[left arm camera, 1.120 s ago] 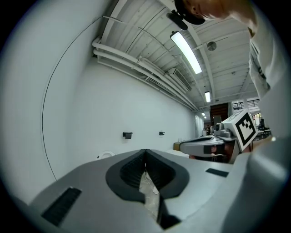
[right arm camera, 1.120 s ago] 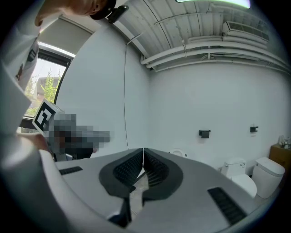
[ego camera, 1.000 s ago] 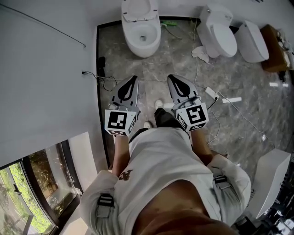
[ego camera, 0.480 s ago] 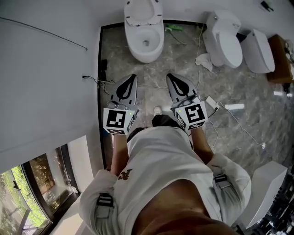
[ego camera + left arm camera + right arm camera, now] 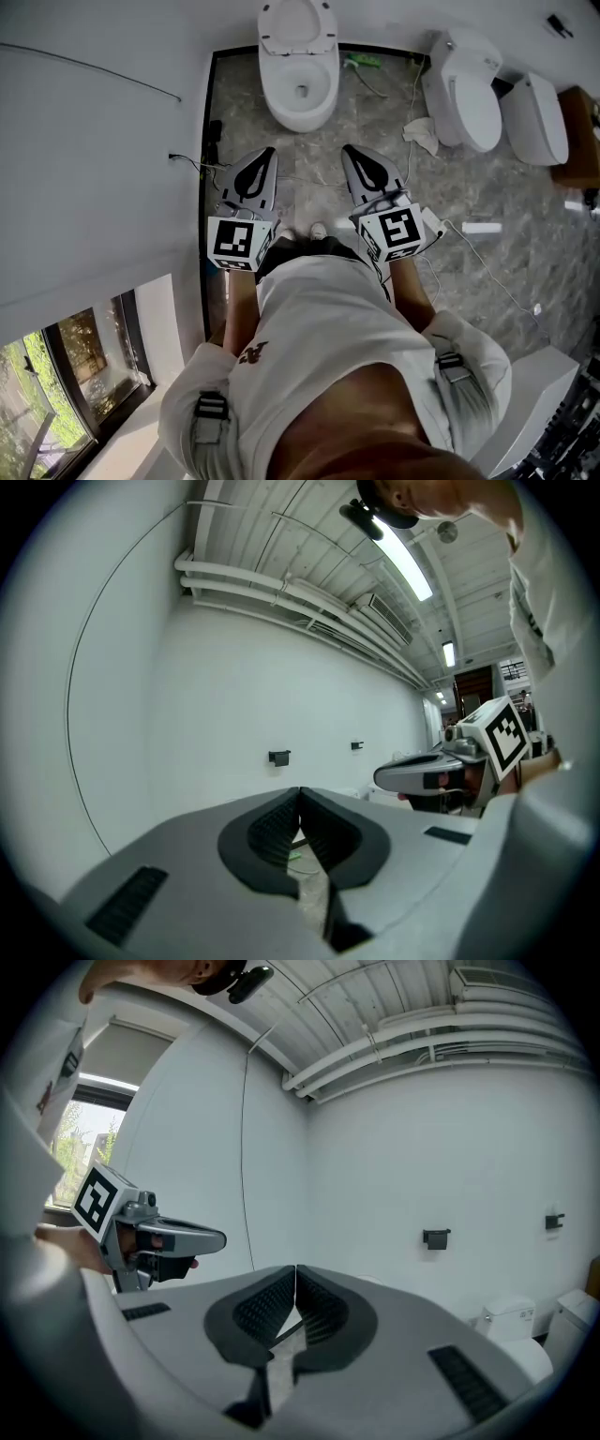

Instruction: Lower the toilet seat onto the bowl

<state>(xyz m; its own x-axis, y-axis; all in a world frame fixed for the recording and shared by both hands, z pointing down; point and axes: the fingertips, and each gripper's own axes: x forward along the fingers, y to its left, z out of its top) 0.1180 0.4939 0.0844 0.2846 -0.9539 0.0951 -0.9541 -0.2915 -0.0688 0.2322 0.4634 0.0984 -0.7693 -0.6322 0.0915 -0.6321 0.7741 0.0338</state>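
Observation:
A white toilet point(image 5: 298, 89) stands at the far wall in the head view, its bowl uncovered and its seat and lid point(image 5: 296, 22) raised against the wall. My left gripper point(image 5: 265, 153) and right gripper point(image 5: 349, 150) are held side by side, pointing level at the toilet and still short of it. Both are shut with nothing between the jaws, as the left gripper view point(image 5: 300, 790) and the right gripper view point(image 5: 296, 1268) show. Each gripper view also catches the other: the right gripper point(image 5: 422, 776) and the left gripper point(image 5: 178, 1238).
Two more white toilets point(image 5: 464, 89) point(image 5: 536, 117) stand at the right. Cables, a power strip point(image 5: 431, 220) and a crumpled cloth point(image 5: 422, 133) lie on the grey marble floor. A white wall point(image 5: 94, 169) runs along the left, with a window point(image 5: 56, 384) behind.
Both grippers and the person have moved forward toward the toilet, and the gap between the jaw tips and the bowl has shrunk. Both stay shut.

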